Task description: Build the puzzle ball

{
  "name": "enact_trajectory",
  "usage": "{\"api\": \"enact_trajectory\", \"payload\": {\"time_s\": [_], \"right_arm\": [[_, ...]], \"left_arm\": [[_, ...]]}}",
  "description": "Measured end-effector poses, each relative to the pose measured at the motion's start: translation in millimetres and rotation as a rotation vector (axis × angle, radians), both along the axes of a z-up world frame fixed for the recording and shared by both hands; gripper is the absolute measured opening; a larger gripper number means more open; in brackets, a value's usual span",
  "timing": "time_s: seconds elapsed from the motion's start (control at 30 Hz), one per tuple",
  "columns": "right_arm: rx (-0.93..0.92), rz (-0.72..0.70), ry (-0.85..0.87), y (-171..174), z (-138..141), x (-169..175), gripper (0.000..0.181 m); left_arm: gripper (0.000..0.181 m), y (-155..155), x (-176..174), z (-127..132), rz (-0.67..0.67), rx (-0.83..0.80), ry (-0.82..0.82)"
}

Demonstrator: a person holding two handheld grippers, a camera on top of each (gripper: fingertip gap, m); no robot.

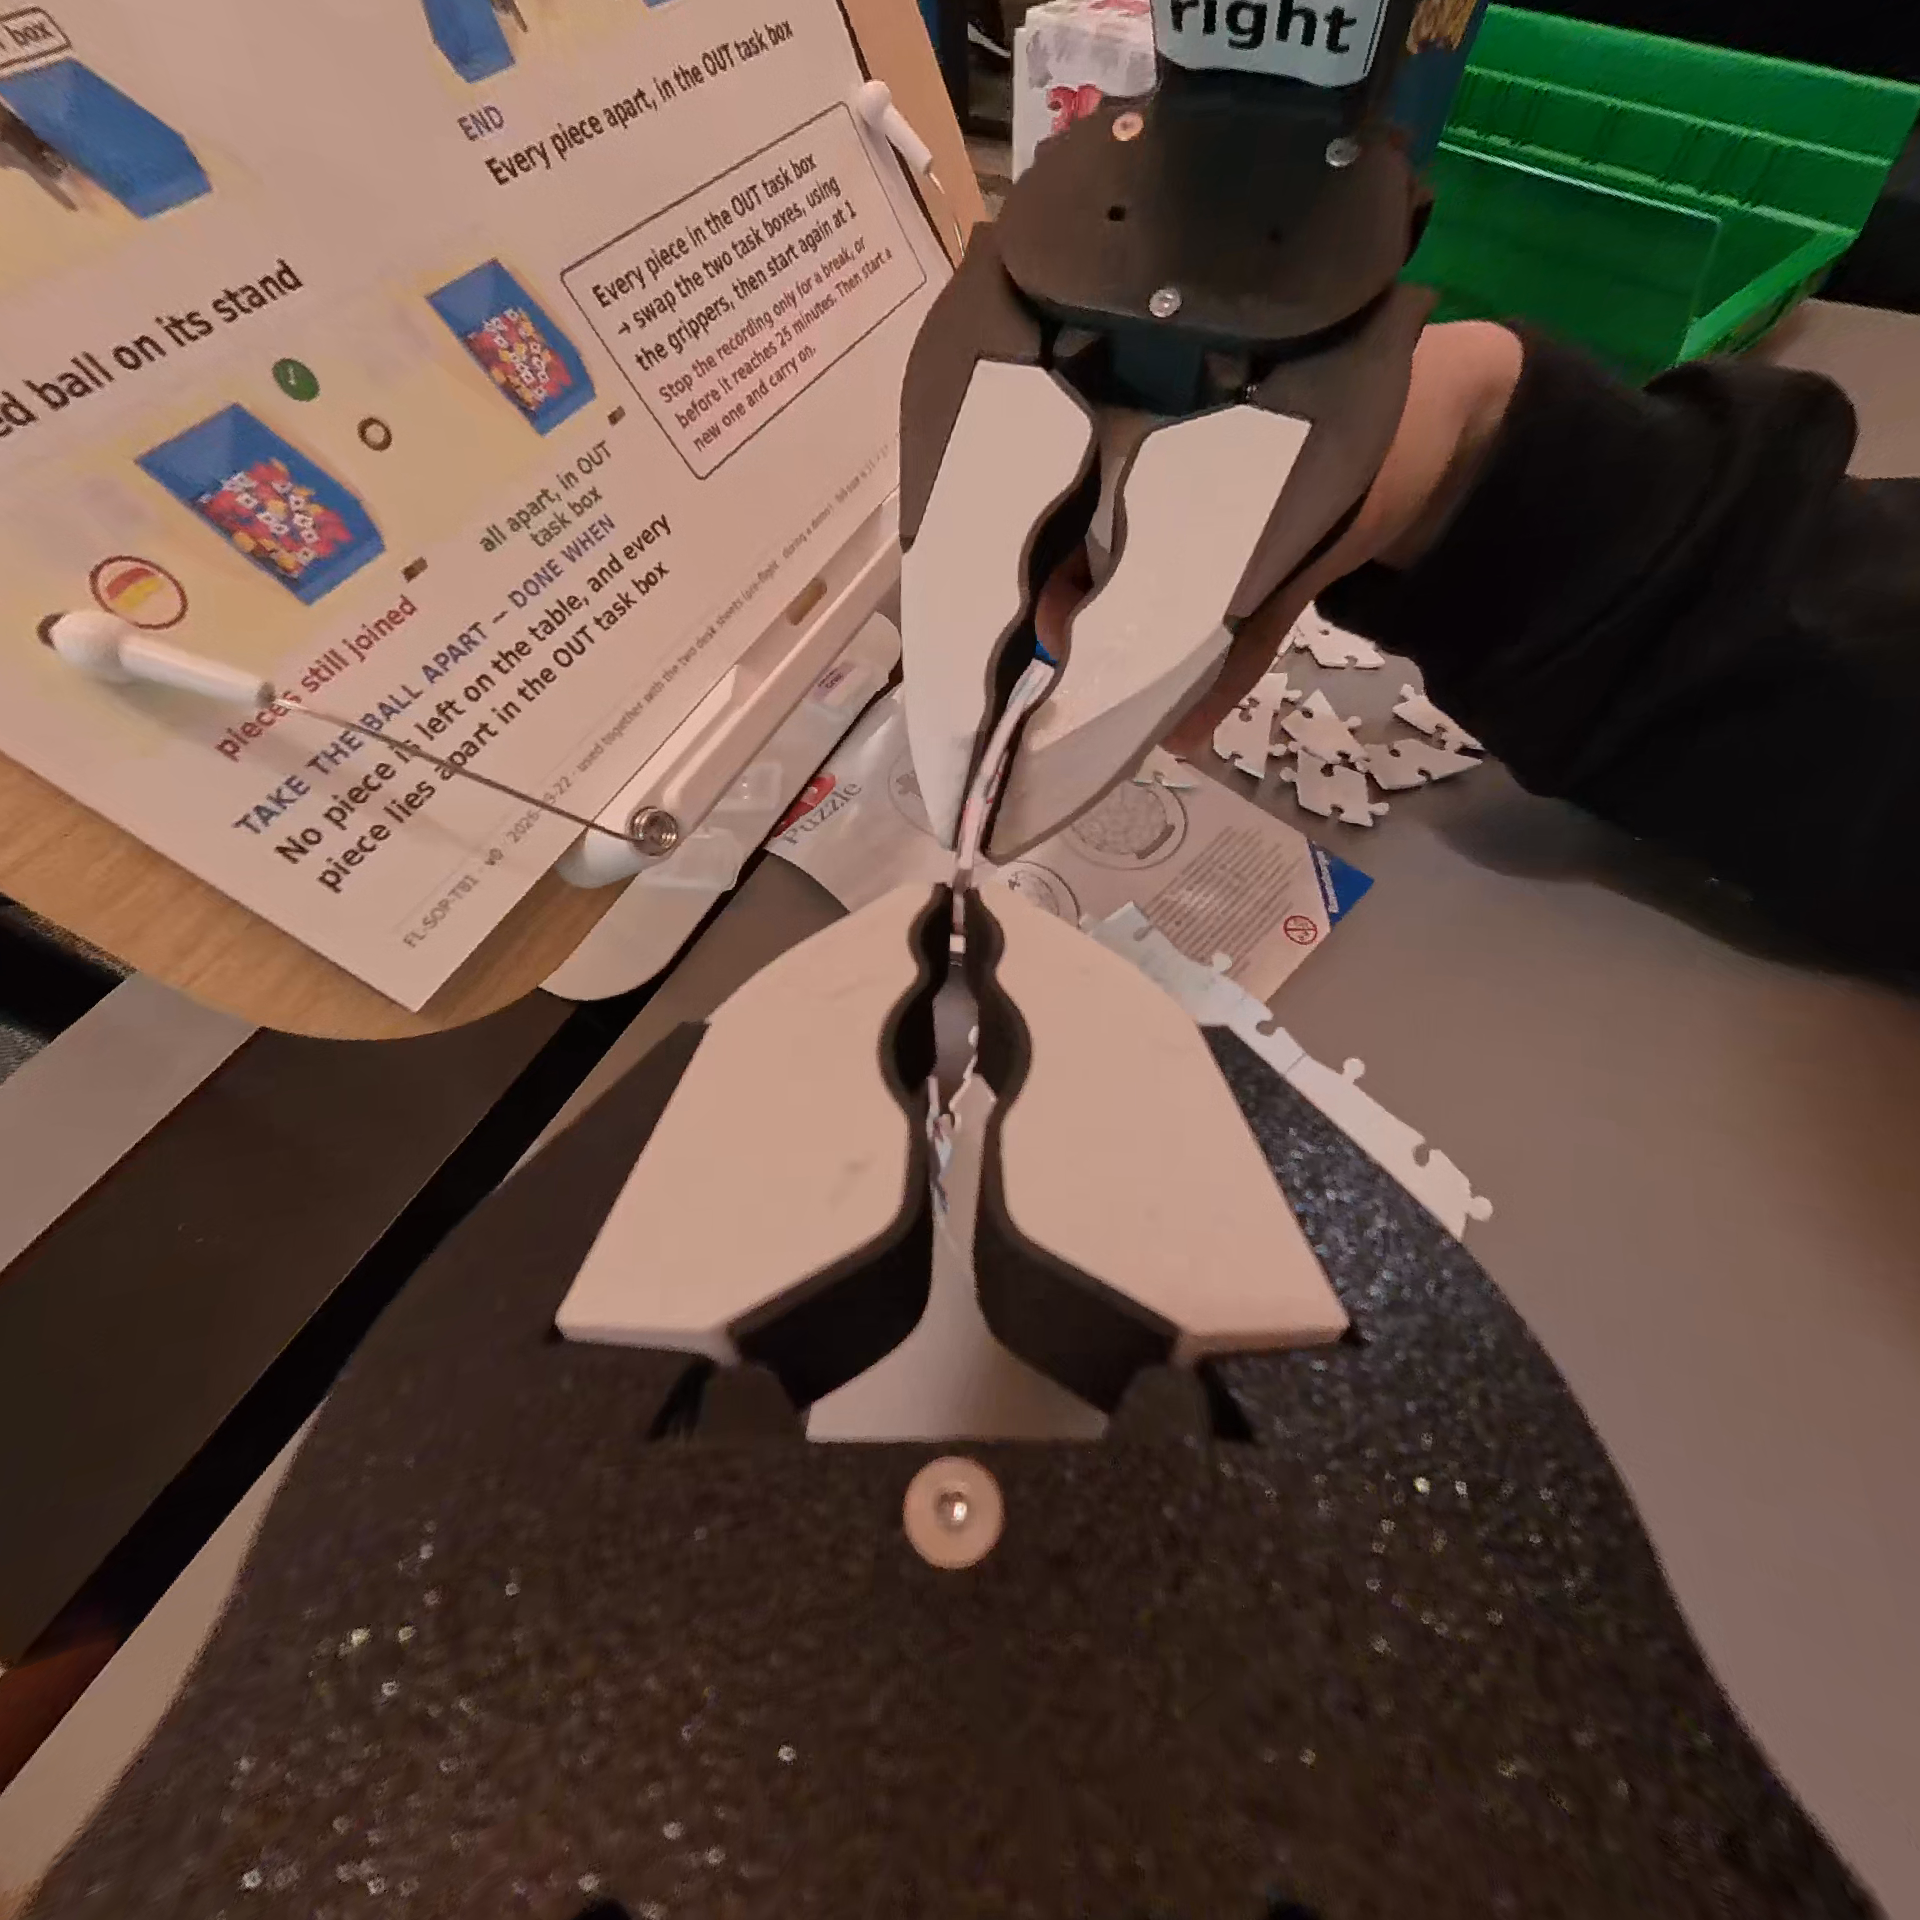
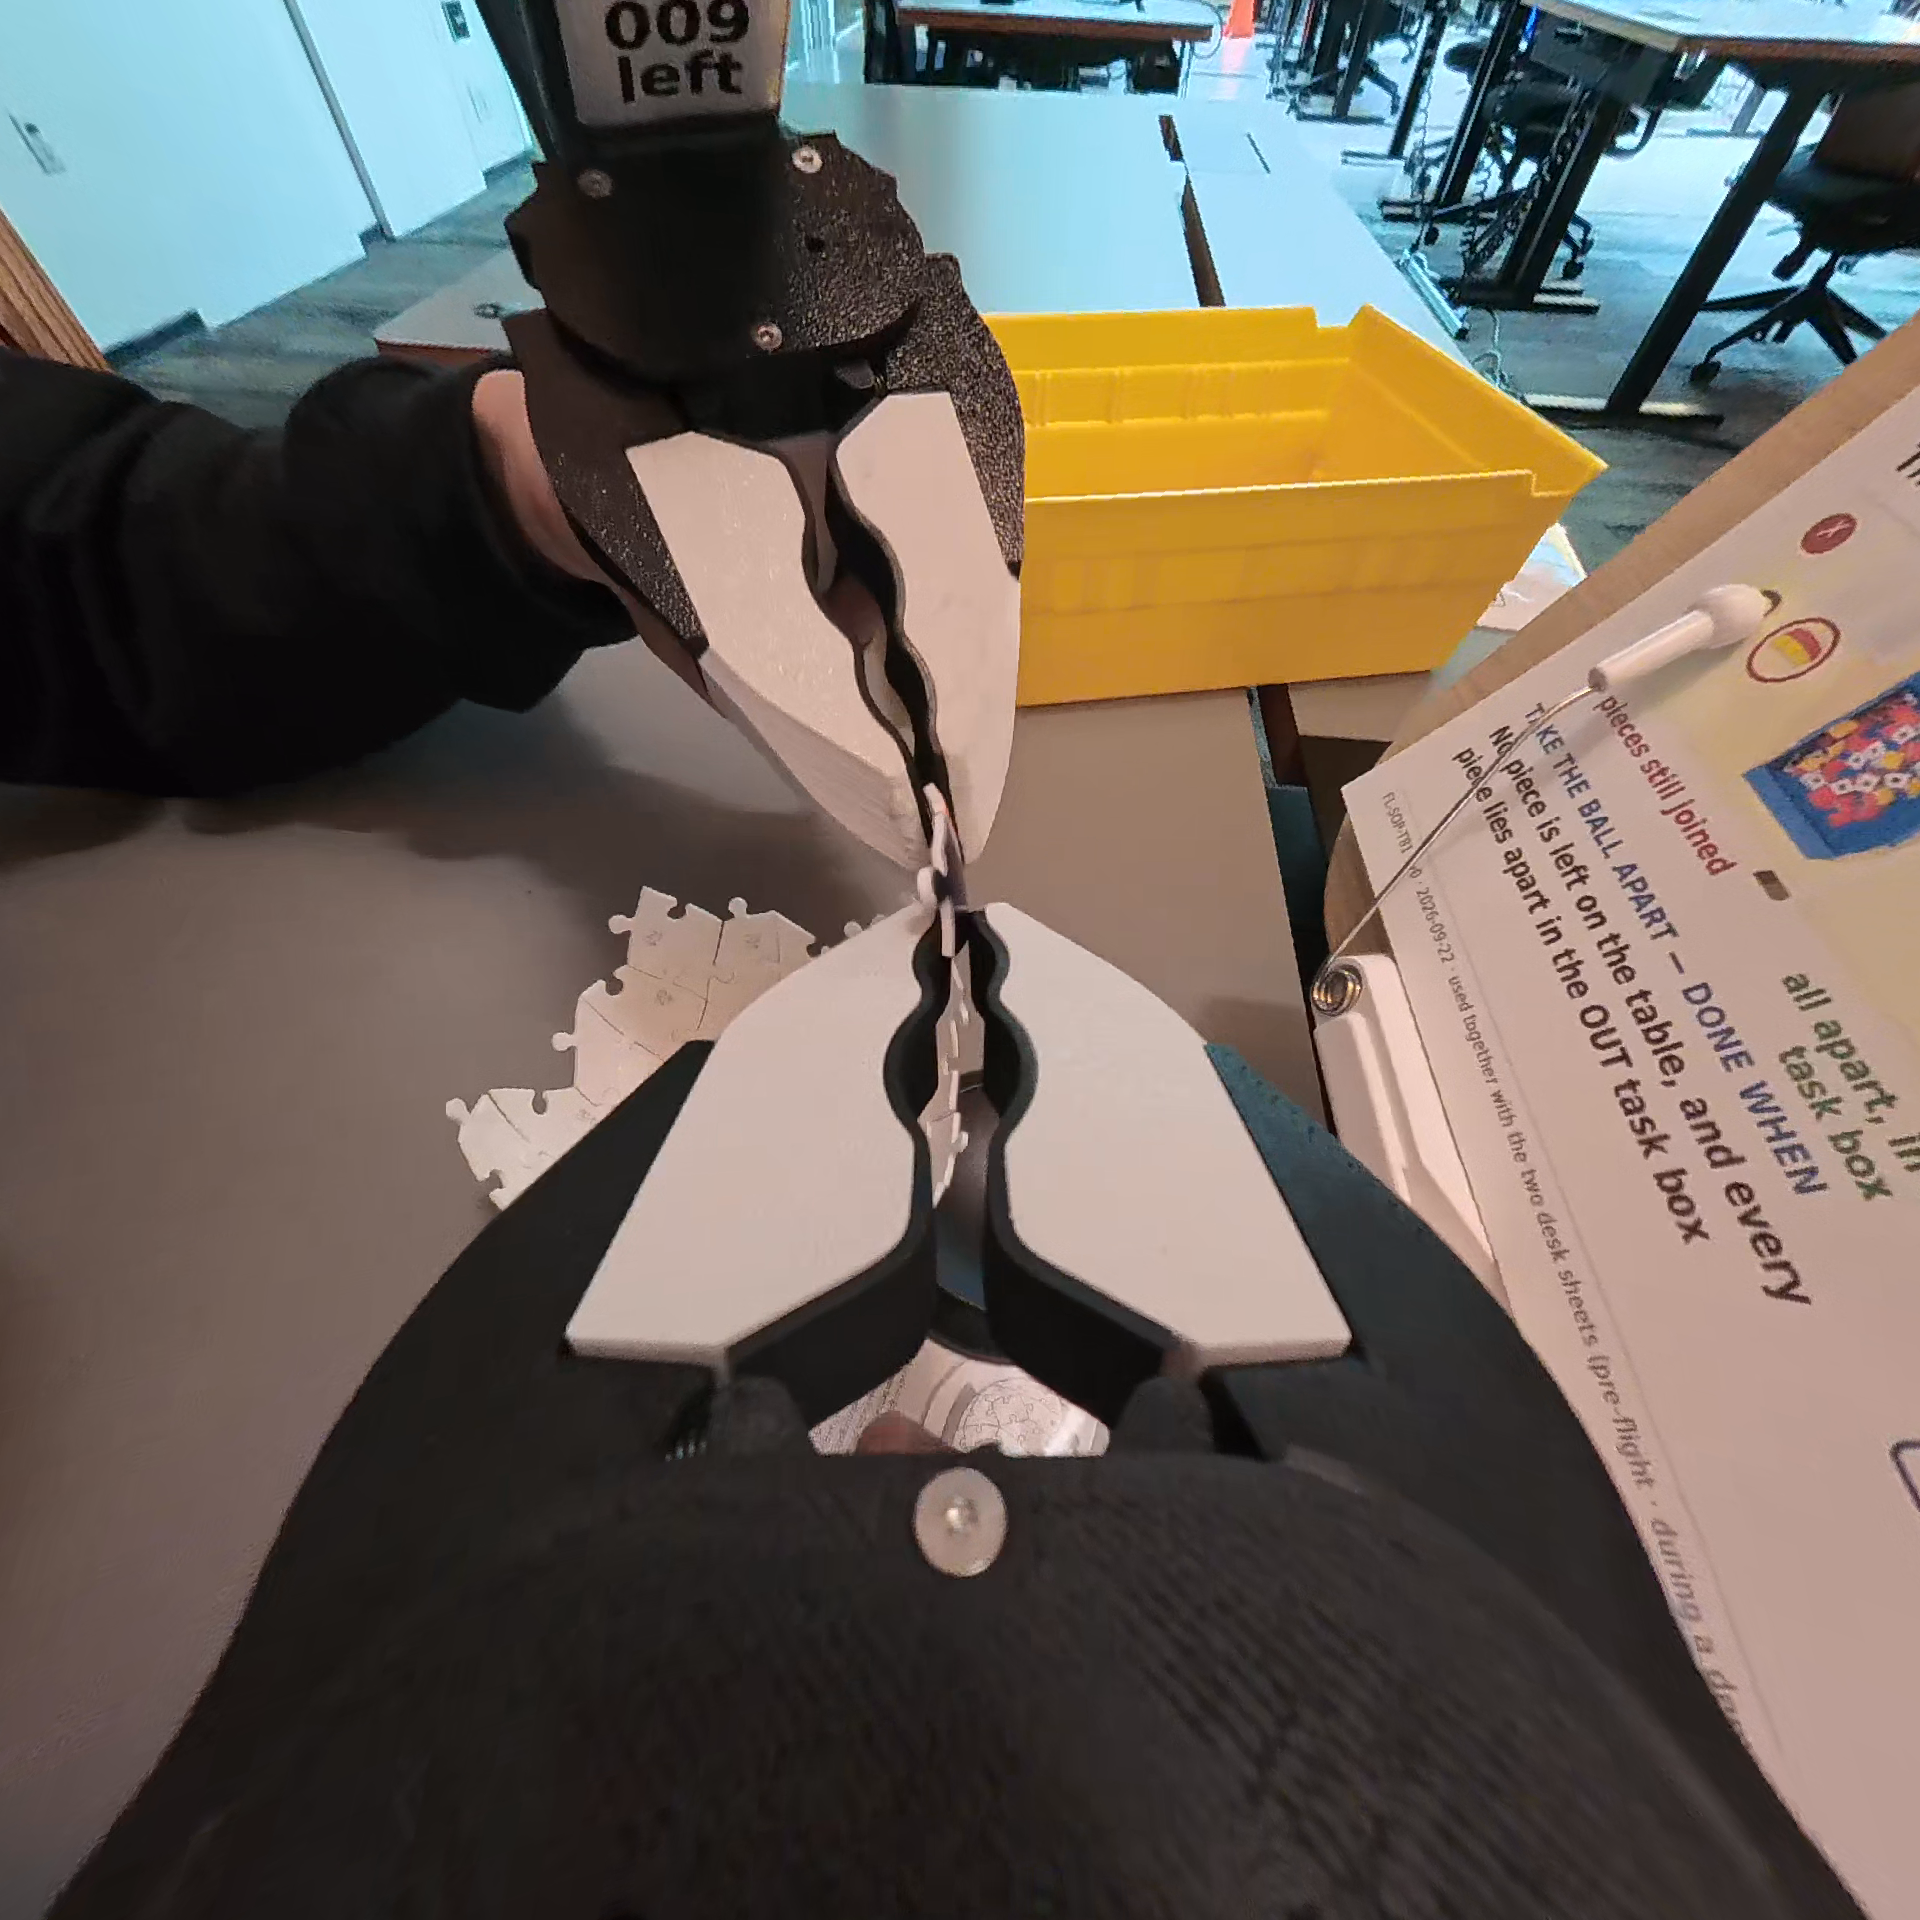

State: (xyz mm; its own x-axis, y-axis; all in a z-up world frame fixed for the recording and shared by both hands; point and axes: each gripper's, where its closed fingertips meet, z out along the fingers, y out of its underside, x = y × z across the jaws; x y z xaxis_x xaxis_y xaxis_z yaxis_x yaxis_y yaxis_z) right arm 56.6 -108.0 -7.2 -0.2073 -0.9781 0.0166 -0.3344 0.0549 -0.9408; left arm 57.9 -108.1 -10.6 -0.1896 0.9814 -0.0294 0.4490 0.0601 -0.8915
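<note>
My left gripper (image 1: 954,914) clamps a puzzle piece (image 1: 943,1127) at frame centre | my right gripper (image 2: 948,920) grips another piece (image 2: 948,1081) tip-to-tip against it | loose pieces (image 1: 1340,743) on table (image 1: 1558,1039), right of centre | yellow bin (image 2: 1278,530) upper right.

The puzzle pieces (image 1: 975,790) clamped edge-on between both grippers' fingers show only thin edges; their join is indiscernible. The joined strip (image 2: 623,1023) is partly hidden behind the right gripper (image 2: 954,935).
</note>
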Motion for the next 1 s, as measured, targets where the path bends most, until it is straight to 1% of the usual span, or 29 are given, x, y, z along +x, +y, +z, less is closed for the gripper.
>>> {"api": "enact_trajectory", "payload": {"time_s": [0.33,0.43,0.47,0.57,0.67,0.7,0.73,0.8,0.93,1.0], "right_arm": [[0.039,0.026,-0.063,0,-1,1,0.005],[0.049,0.038,-0.063,2,-2,2,0.009],[0.041,0.031,-0.065,1,-2,2,0.006],[0.038,0.025,-0.090,-2,0,2,0.005],[0.048,0.032,-0.136,0,5,6,0.011],[0.034,0.017,-0.131,-2,5,6,0.011],[0.023,0.022,-0.113,-1,3,7,0.006],[-0.013,0.011,-0.089,-3,2,6,0.004],[-0.046,0.013,-0.076,-3,3,5,0.003],[-0.026,0.021,-0.066,-1,0,6,0.003]], "left_arm": [[0.001,-1,3,-3,-0.006,-0.002,-0.013],[0.001,-1,4,-4,-0.006,-0.016,-0.022],[0.001,-1,4,-5,-0.006,-0.010,-0.020],[0.001,-2,4,-4,0.004,-0.006,-0.009],[0.001,-1,2,-5,0.006,-0.002,-0.009],[0.001,-2,1,-6,0.010,-0.002,-0.013],[0.001,-1,1,-7,0.010,0.000,-0.018],[0.001,-2,0,-6,0.018,0.009,-0.011],[0.002,-1,0,-6,0.019,0.018,-0.004],[0.003,0,2,-10,0.007,-0.003,-0.046]]}}
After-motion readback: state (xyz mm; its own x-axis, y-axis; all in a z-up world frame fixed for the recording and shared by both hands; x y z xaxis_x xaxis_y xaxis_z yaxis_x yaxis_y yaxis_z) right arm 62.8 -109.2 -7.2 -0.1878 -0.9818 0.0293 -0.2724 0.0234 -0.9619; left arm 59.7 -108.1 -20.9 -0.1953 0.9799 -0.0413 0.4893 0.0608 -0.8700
